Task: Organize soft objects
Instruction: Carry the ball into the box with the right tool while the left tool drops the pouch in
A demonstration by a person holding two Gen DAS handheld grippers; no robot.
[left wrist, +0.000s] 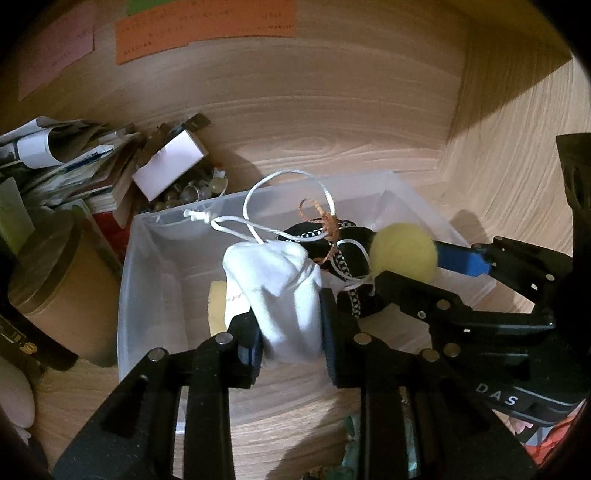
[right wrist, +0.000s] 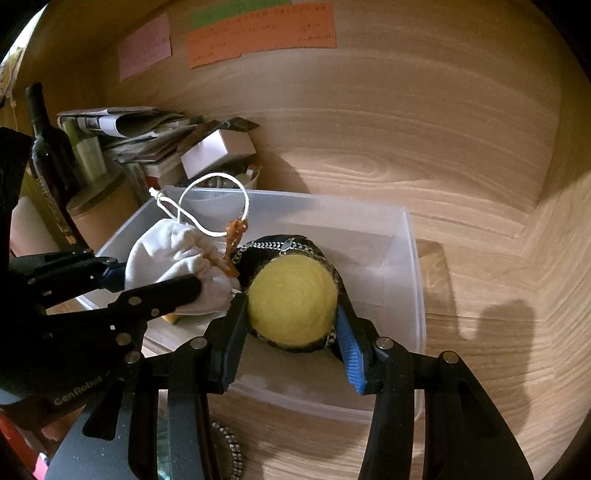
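Observation:
My left gripper (left wrist: 291,328) is shut on a white drawstring pouch (left wrist: 277,288) and holds it over a clear plastic bin (left wrist: 136,258). The pouch's white cord (left wrist: 288,177) loops upward. My right gripper (right wrist: 291,317) is shut on a yellow felt ball (right wrist: 293,299) over the same bin (right wrist: 410,258). Under the ball lies a black knitted item with a checkered strap (right wrist: 288,245). An orange string (right wrist: 236,236) sits between pouch (right wrist: 173,254) and ball. The ball (left wrist: 404,256) and right gripper (left wrist: 406,275) also show in the left wrist view; a pale yellow item (left wrist: 216,306) lies in the bin.
A stack of papers and books (left wrist: 74,162), a white box (left wrist: 170,166) and a brown round tin (left wrist: 62,280) stand left of the bin. A dark bottle (right wrist: 48,147) stands at far left. Coloured paper notes (right wrist: 258,33) hang on the wooden back wall.

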